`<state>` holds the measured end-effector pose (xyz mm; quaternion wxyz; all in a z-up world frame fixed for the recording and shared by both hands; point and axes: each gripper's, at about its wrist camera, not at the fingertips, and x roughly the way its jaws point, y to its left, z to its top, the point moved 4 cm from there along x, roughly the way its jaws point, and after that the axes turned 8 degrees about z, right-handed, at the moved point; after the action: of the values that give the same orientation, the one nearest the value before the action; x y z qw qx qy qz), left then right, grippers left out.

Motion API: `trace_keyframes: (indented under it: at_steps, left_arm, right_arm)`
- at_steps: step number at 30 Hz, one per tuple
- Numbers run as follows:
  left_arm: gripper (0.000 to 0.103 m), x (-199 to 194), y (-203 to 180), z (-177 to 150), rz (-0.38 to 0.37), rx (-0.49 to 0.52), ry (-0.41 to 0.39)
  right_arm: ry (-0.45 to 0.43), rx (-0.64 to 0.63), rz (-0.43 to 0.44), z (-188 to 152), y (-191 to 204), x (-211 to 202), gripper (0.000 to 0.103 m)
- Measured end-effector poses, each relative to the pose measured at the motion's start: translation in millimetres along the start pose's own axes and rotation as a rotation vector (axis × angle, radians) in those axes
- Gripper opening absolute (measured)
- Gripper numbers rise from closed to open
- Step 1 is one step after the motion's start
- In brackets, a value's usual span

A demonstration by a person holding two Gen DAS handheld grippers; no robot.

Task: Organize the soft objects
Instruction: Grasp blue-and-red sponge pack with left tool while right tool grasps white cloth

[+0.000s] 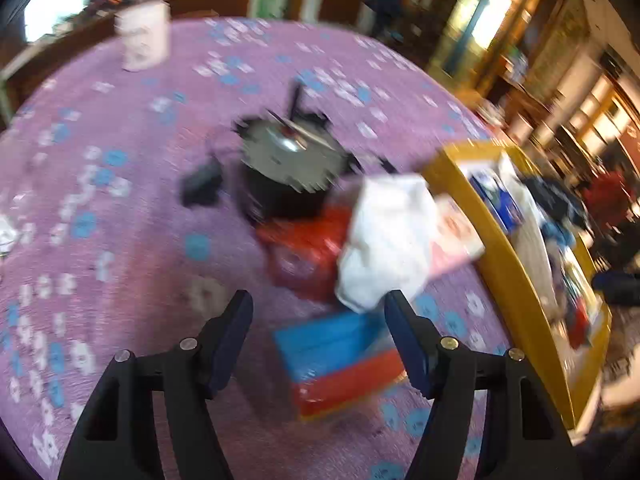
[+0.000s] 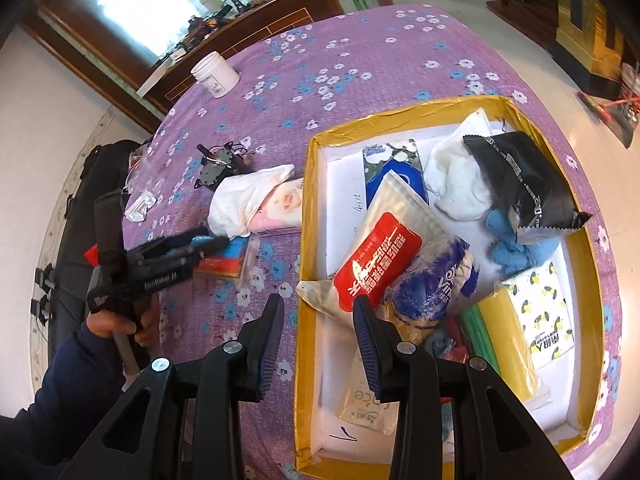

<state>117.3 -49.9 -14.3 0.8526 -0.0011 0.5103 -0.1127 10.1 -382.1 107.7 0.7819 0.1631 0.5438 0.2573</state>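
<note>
Left gripper (image 1: pixel 320 320) hangs above the blue-and-red packet (image 1: pixel 340 364), jaws apart and empty, packet showing in the gap between them but not pinched; left wrist view is smeared, so fine contact is hard to read. Right gripper (image 2: pixel 318 320) sits over the near wall of the yellow-edged box (image 2: pixel 308 216), jaws partly parted, nothing between the pads.

Loose items lie on the purple flowered bedspread (image 2: pixel 360 40), just beside the box's left wall: blue-and-red packet nearest the left gripper; white cloth (image 2: pixel 244 204) draped over a pink tissue pack (image 2: pixel 280 208); a red packet (image 1: pixel 308 248) behind, seen only in the left view. Black pot-shaped gadget (image 1: pixel 288 168) farther back, hard, likely not part of the job. Box already holds a red pouch (image 2: pixel 376 256), black foil bag (image 2: pixel 520 184), blue cloth (image 2: pixel 516 248), lemon-print tissue pack (image 2: pixel 540 312) and more.

Step in hand, as I judge it: take the blue-and-red packet. To do it well: lower square over the packet, one finger on each long edge; close gently, since it looks soft and slippery-wrapped; avoid catching the white cloth's hanging corner, which lies touching or just over the packet's far edge; lift clear of the box wall before crossing; drop into the bare white floor at the box's near-left corner.
</note>
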Motion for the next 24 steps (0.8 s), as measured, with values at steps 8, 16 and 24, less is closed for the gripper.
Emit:
trace_keyframes:
  at_steps: [8, 16, 24]
  left_arm:
    - [0.068, -29, -45, -60, -0.123, 0.177, 0.058]
    - [0.069, -50, -59, -79, 0.004, 0.232, -0.038]
    - [0.069, -61, -41, -88, 0.032, 0.177, -0.045]
  right_arm:
    - [0.047, -0.055, 0.016, 9, 24, 24, 0.040]
    - [0.094, -0.270, 0.002, 42, 77, 81, 0.059]
    - [0.154, -0.498, -0.119, 60, 105, 148, 0.061]
